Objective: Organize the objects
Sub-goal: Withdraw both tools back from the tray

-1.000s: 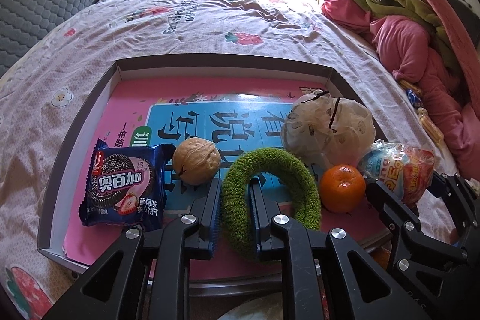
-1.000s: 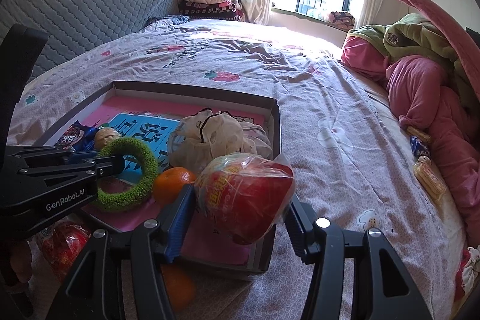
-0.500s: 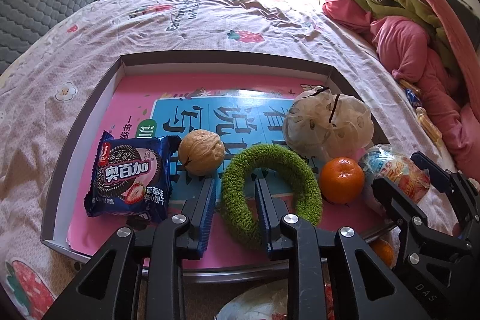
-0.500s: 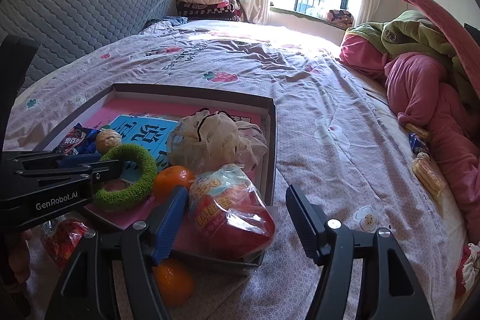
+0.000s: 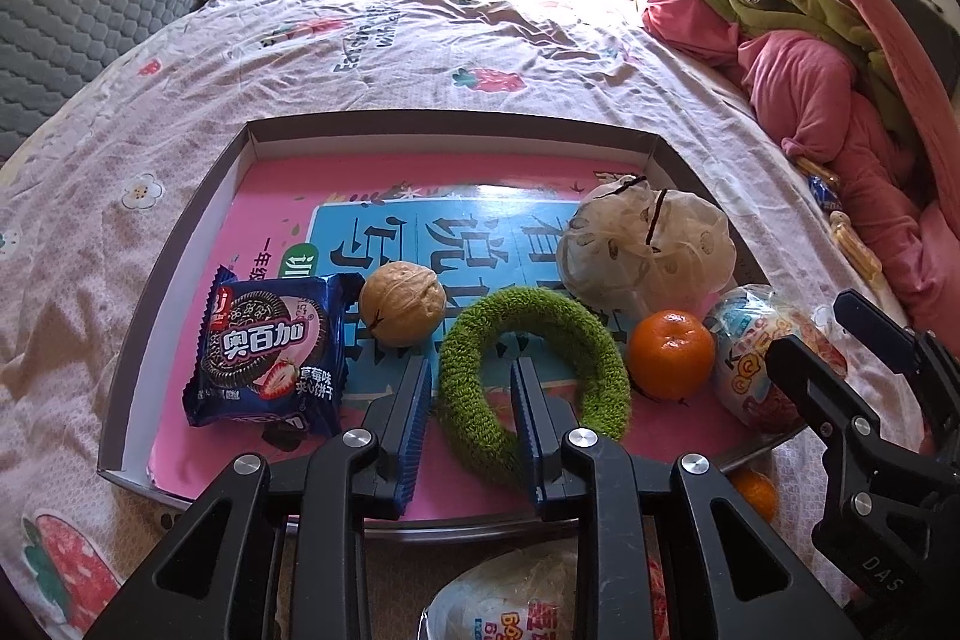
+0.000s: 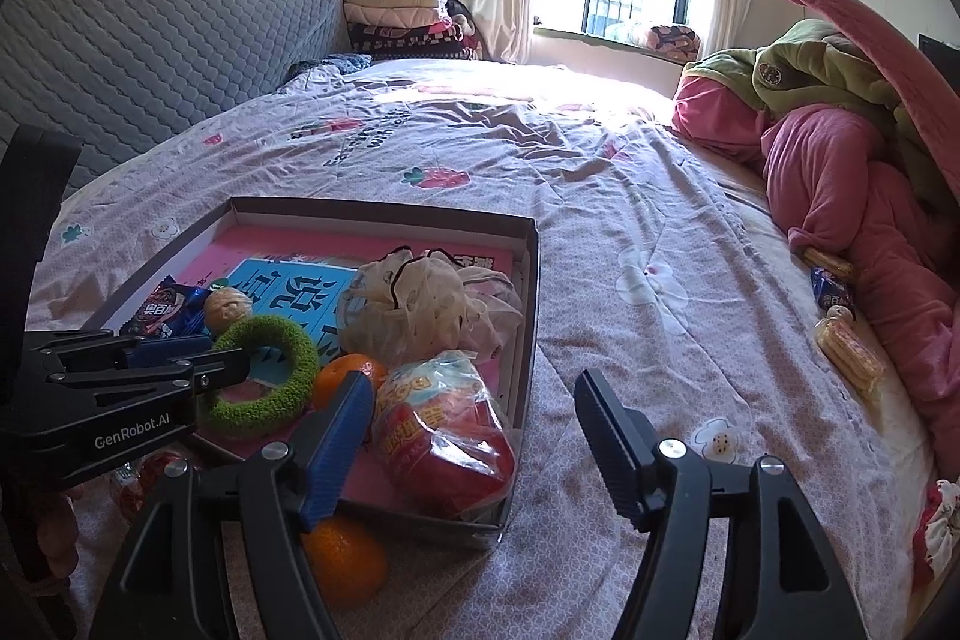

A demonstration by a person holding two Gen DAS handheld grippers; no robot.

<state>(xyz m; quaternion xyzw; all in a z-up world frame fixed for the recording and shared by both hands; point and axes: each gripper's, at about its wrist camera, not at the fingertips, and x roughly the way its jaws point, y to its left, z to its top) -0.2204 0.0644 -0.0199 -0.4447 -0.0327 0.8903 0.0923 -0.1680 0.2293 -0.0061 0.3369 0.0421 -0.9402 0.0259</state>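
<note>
Both hand-held grippers (image 5: 471,427) (image 6: 474,439) just opened, empty; green ring (image 5: 534,376) and snack egg (image 6: 444,436) now in tray (image 5: 180,244), one orange (image 6: 345,559) left outside

Your tray (image 5: 180,250) lies on the bed (image 5: 420,40); in it, left to right: biscuits (image 5: 270,352), walnut (image 5: 403,303), ring (image 5: 534,376), orange (image 5: 672,355), egg (image 5: 762,340); pouch (image 5: 648,244) behind.

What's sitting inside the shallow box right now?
In the box: cookie packet, walnut, green ring, orange, mesh bag, wrapped snack. The mesh bag's contents and anything beneath these items are covered.
</note>
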